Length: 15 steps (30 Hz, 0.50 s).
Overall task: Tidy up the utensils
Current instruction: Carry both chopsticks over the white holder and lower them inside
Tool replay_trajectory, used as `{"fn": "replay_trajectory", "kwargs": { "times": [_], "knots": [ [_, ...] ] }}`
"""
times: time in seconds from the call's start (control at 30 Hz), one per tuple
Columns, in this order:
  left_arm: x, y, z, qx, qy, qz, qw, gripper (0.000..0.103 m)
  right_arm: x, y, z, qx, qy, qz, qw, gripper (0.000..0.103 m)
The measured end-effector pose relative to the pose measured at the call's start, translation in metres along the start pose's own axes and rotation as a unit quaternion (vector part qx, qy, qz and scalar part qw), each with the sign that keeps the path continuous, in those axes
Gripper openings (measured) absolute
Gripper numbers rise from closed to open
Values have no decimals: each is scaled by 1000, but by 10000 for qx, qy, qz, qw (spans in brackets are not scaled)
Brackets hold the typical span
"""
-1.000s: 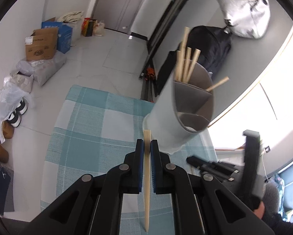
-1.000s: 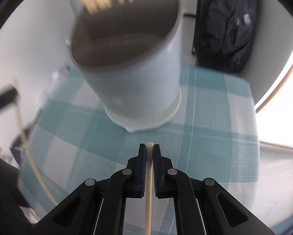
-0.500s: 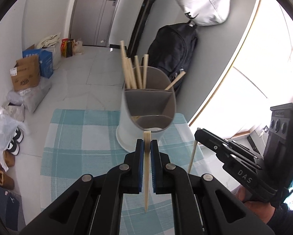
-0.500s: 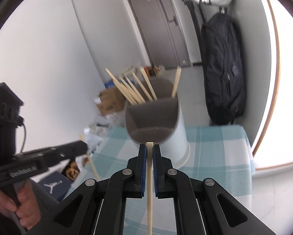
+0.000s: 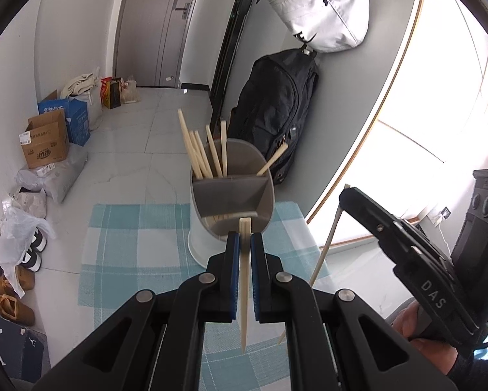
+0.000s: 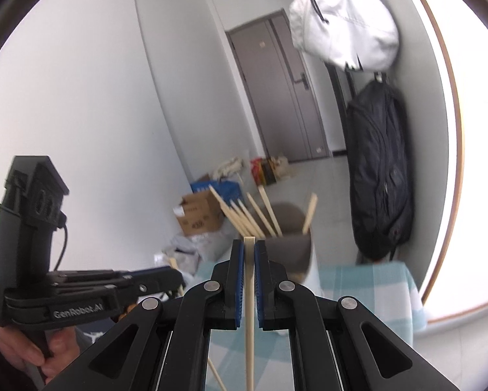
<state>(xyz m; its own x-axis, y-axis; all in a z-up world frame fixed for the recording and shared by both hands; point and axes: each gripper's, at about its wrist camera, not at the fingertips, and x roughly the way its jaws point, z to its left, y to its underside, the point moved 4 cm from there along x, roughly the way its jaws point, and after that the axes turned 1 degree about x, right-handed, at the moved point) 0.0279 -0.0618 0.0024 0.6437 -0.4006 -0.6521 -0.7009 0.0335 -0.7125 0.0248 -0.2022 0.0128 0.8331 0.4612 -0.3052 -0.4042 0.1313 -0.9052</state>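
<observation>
A white utensil holder (image 5: 211, 228) with grey dividers stands on the teal checked tablecloth (image 5: 129, 238); it also shows in the right wrist view (image 6: 292, 251). Several wooden chopsticks (image 5: 198, 156) lean in its far compartments. My left gripper (image 5: 243, 238) is shut on a wooden chopstick (image 5: 244, 290), held upright just short of the holder. My right gripper (image 6: 249, 247) is shut on another chopstick (image 6: 249, 312), raised above the table on the right; it shows in the left wrist view (image 5: 345, 192) with its chopstick (image 5: 325, 251) hanging down.
A black backpack (image 5: 276, 110) and a white bag (image 5: 322, 9) hang on the wall behind the table. Cardboard boxes (image 5: 45, 140), bags and shoes (image 5: 28, 254) lie on the floor at the left. A bright window (image 5: 439, 97) is at the right.
Both grippers have pulled back and up from the holder, which now looks smaller and farther. Each still holds its chopstick. The right gripper has come into the left wrist view.
</observation>
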Motion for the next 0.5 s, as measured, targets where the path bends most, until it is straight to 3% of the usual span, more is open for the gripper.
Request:
{"fn": "replay_trajectory", "kwargs": {
  "times": [0.5],
  "knots": [
    [-15, -66, 0, -79, -77, -231, 9997, 3, 9, -81, 4, -91, -231, -392, 9989, 6]
  ]
}}
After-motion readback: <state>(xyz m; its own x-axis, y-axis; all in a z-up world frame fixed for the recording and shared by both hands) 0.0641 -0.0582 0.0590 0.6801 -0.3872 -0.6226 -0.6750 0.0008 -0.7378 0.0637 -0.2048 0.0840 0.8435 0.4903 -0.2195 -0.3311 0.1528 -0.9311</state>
